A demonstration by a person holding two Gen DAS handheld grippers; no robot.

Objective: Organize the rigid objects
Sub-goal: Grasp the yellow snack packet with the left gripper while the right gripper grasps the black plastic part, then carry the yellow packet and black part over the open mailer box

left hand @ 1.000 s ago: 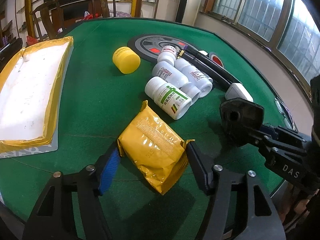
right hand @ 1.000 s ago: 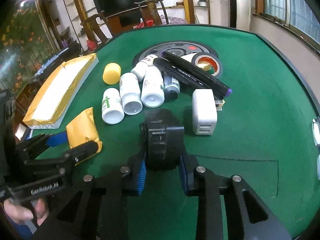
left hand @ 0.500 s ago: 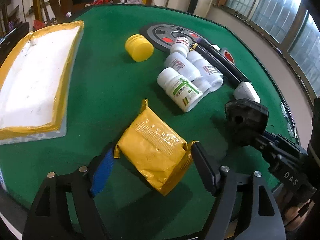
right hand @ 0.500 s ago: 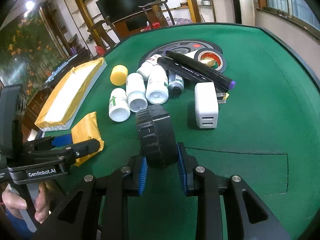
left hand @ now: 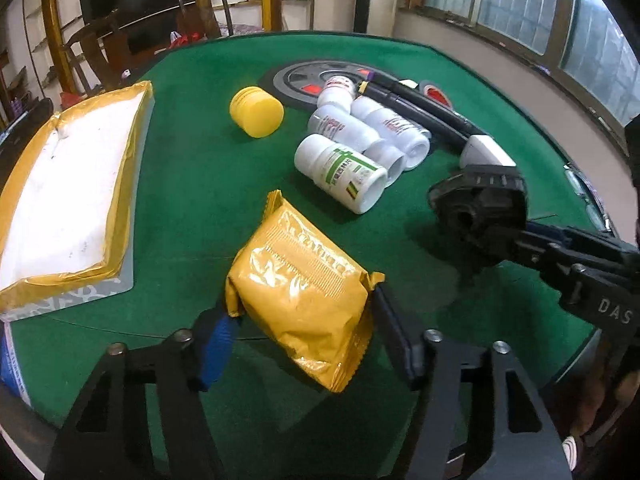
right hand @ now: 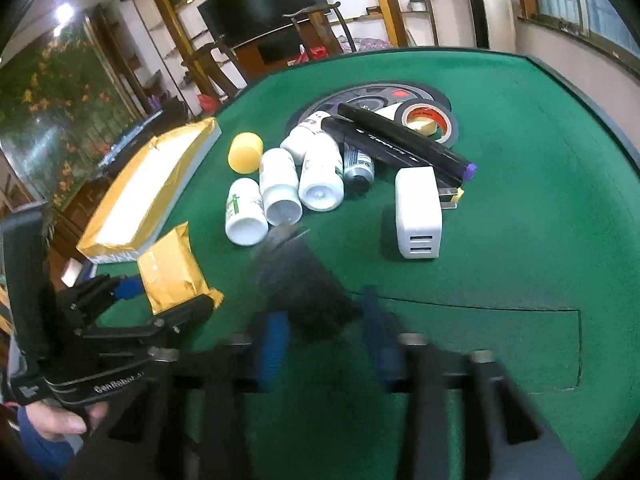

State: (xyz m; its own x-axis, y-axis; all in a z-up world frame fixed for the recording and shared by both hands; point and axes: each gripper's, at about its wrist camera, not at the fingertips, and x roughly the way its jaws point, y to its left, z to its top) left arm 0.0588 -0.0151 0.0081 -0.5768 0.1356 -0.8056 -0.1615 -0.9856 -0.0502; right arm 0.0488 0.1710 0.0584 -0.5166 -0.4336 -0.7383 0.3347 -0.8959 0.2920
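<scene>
Spreading apart, the right tongs (right hand: 324,344) have just let go of the black adapter (right hand: 304,280), which now sits loose just in front of the white charger (right hand: 418,216). Left tongs (left hand: 304,344) keep pinching the yellow packet (left hand: 300,296) beside the white tray (left hand: 64,200), so the packet likely goes next.

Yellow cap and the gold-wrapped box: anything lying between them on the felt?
No. In the left wrist view only bare green felt separates the yellow cap from the gold-wrapped box.
</scene>
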